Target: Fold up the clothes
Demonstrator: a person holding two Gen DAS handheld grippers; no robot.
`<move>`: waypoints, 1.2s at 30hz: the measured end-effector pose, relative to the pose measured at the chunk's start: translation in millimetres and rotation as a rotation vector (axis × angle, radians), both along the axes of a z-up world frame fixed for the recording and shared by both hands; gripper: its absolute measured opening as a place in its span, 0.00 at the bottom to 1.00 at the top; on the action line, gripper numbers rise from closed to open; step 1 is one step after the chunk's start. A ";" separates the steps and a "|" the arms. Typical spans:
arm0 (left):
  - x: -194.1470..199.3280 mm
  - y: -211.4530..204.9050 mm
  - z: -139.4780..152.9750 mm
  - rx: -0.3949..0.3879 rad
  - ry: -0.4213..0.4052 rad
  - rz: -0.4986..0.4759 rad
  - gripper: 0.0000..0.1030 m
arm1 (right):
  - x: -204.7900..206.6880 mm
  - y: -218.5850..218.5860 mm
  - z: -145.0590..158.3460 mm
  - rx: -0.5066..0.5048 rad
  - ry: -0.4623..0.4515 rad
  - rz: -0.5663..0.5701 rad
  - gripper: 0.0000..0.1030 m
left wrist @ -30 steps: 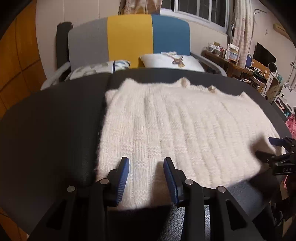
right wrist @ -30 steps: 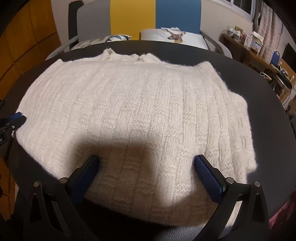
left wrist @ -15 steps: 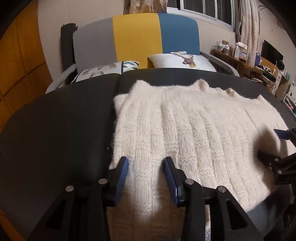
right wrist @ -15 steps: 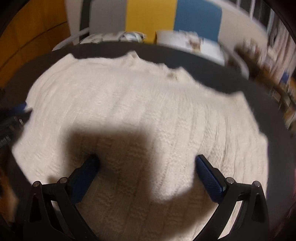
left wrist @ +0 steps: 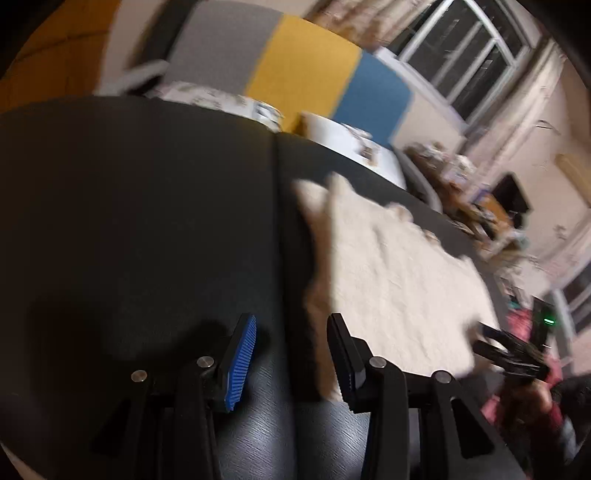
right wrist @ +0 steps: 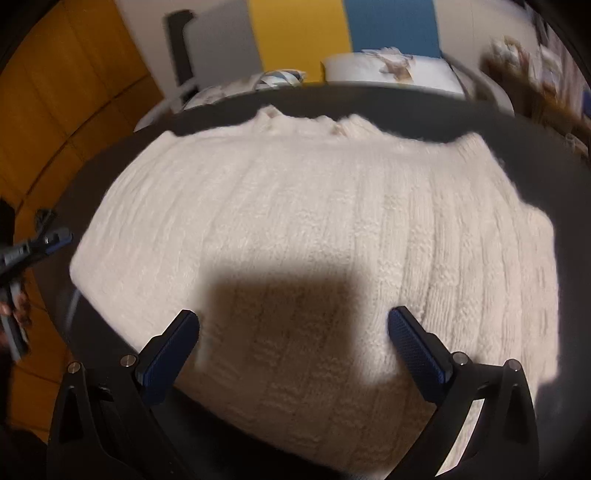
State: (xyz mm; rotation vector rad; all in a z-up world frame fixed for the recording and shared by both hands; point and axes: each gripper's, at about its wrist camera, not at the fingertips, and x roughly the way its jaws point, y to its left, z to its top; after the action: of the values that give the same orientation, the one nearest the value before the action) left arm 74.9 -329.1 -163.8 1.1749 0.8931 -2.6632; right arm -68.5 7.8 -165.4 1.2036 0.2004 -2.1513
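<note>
1. Left wrist view, blurred and tilted: left claw (left wrist: 291,354) spread, nothing between its jaws, over bare dark surface (left wrist: 147,221) beside the sweater's left edge. A seam in the surface runs up from between the fingers.
2. Same view only: window (left wrist: 472,59) upper right; cluttered shelf along the far wall, too smeared to itemise; a person's hand in a reddish sleeve (left wrist: 546,402) at lower right carrying the other claw, seen side-on at the sweater's near right corner.
3. Right wrist view: right claw (right wrist: 293,336) spread wide, empty, above the near middle of the sweater; its shadow falls as a dark block on the knit between the fingers.
4. Same view only: orange panelled wall (right wrist: 74,110) at left; the left claw at the far left margin, off the garment's edge.
5. Both views: chair back in grey, yellow and blue panels (right wrist: 295,33), with two cushions behind the far rim of the surface.
6. Sweater (right wrist: 314,206): cream, fuzzy rib knit with vertical ridges; laid flat on the dark surface, neckline toward the far rim, sides folded in to a rough rectangle, a narrow under-layer showing along its left edge in the left view.
</note>
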 end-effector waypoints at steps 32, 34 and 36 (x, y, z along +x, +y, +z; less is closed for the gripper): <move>-22.4 20.0 -27.9 0.124 0.092 -0.344 0.05 | -3.6 -68.3 28.5 0.021 0.019 0.095 1.00; -14.7 16.4 -20.1 0.130 0.127 -0.316 0.05 | -3.3 -80.4 18.5 0.048 0.013 0.105 1.00; -4.0 11.5 -10.4 0.168 0.186 -0.296 0.04 | 0.7 -92.4 2.8 0.146 0.028 0.126 1.00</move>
State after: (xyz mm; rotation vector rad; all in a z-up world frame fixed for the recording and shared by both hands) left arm 70.8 -317.6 -174.2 1.1914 1.0662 -3.0265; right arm -67.8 -84.6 -162.6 1.2087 0.4414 -2.0733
